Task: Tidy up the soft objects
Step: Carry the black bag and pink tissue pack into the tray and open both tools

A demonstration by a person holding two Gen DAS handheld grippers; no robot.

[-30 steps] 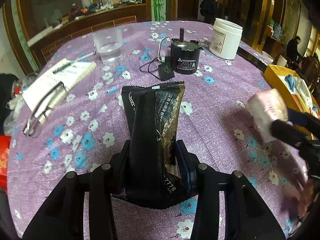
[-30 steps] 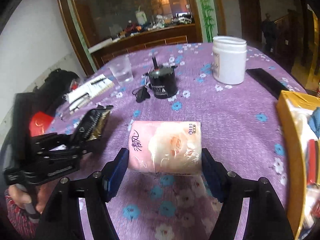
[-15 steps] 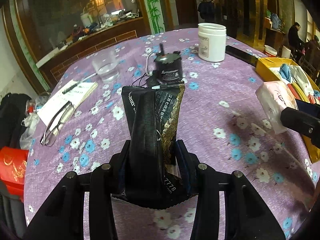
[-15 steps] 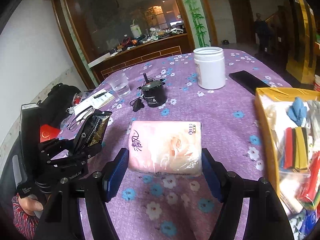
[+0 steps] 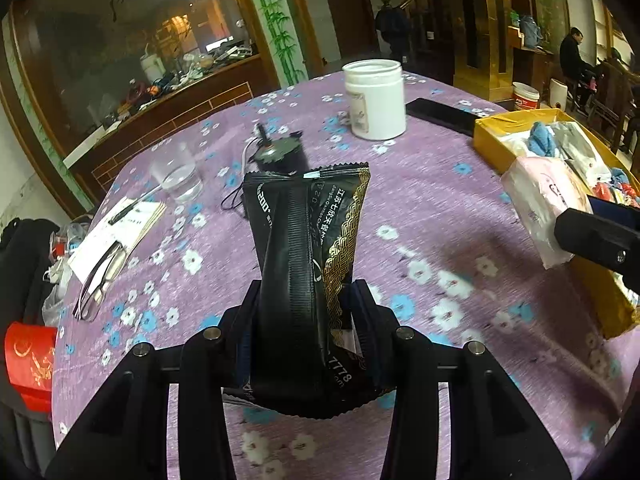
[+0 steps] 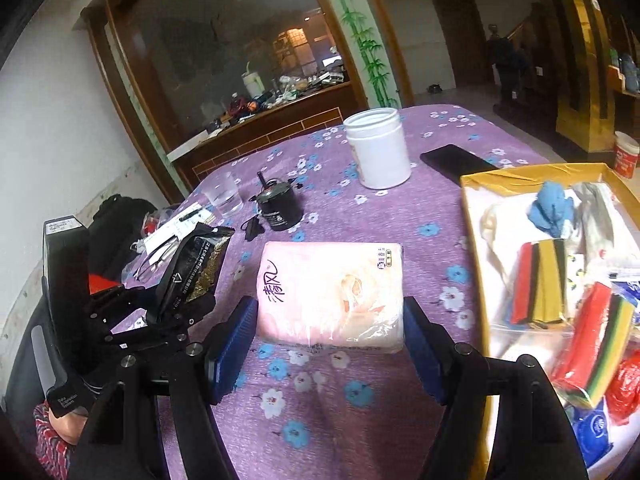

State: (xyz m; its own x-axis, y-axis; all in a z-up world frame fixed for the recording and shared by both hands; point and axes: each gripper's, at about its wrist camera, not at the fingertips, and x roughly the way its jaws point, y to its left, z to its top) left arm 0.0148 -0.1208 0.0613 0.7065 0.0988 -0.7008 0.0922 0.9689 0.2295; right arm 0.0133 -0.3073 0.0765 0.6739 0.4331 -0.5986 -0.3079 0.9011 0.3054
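Left wrist view: the left gripper (image 5: 306, 320) clamps a black snack packet (image 5: 308, 248), which stands up between its pads above the purple tabletop (image 5: 420, 208). In the right wrist view, the right gripper (image 6: 330, 320) holds a pink tissue pack (image 6: 330, 292) crosswise between its blue pads, just beside the yellow box (image 6: 476, 248).

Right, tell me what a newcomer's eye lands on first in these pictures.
First, the black and gold snack packet standing upright, clamped in the left hand-held gripper, and the pink tissue pack gripped crosswise in the right hand-held gripper. Then the yellow box of colourful soft things at the right edge of the purple flowered tablecloth.
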